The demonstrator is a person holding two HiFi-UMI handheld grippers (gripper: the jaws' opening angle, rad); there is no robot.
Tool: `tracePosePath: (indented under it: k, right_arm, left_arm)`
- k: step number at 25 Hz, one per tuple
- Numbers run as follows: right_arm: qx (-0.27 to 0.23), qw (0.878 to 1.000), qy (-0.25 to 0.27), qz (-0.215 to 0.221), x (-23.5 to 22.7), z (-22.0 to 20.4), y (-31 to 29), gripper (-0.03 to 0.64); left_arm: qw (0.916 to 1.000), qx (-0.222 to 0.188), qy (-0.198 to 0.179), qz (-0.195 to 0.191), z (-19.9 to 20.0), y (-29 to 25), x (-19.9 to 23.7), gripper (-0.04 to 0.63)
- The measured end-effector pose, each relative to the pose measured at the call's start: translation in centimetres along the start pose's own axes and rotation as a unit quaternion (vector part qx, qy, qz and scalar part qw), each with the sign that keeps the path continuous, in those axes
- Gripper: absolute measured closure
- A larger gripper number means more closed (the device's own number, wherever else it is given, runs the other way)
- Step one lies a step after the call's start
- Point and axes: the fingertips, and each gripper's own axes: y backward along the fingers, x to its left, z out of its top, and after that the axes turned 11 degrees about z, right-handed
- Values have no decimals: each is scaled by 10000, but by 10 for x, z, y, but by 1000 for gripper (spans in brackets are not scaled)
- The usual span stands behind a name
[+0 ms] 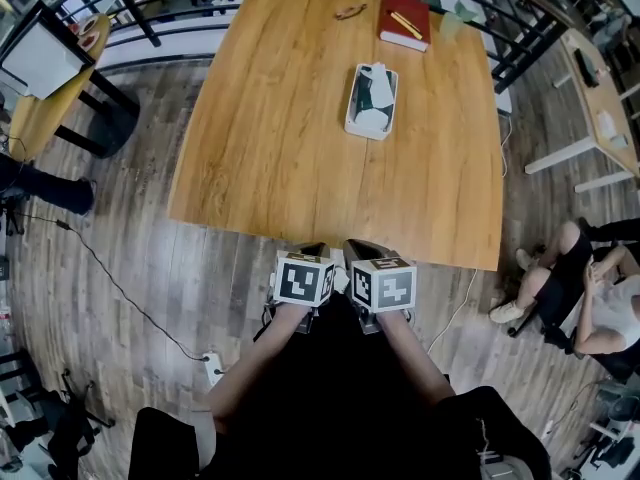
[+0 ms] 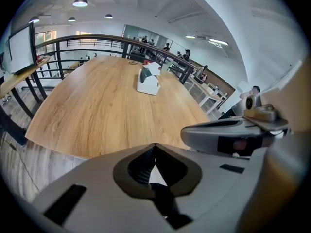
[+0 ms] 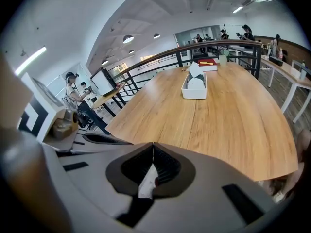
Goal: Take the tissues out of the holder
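A white tissue holder (image 1: 371, 101) with white and dark tissues in it lies on the far middle of the wooden table (image 1: 280, 148). It also shows as a tissue holder (image 2: 148, 80) in the left gripper view and a tissue holder (image 3: 195, 85) in the right gripper view. My left gripper (image 1: 313, 249) and right gripper (image 1: 362, 246) hang side by side just short of the table's near edge, far from the holder. Both have their jaws closed tip to tip with nothing between them, as the left gripper (image 2: 155, 146) and right gripper (image 3: 153, 146) show in their own views.
A red book (image 1: 405, 21) with a pen on it and a small brown object (image 1: 350, 11) lie at the table's far end. Black railings (image 1: 140, 13) run behind. A person sits on the floor (image 1: 570, 288) at the right. A cable (image 1: 110, 278) crosses the floor at the left.
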Motion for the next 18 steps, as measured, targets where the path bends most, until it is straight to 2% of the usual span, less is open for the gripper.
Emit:
tracePosePath:
  k: [11,18]
  right_arm:
    - [158,9987,214,428,-15,25,-9,606]
    - [179,9986,276,404,-22,38,-17,604]
  left_arm:
    - [9989,25,327,332,21,-14,0,588]
    - [9987,17,394,314,32,-22,5,588]
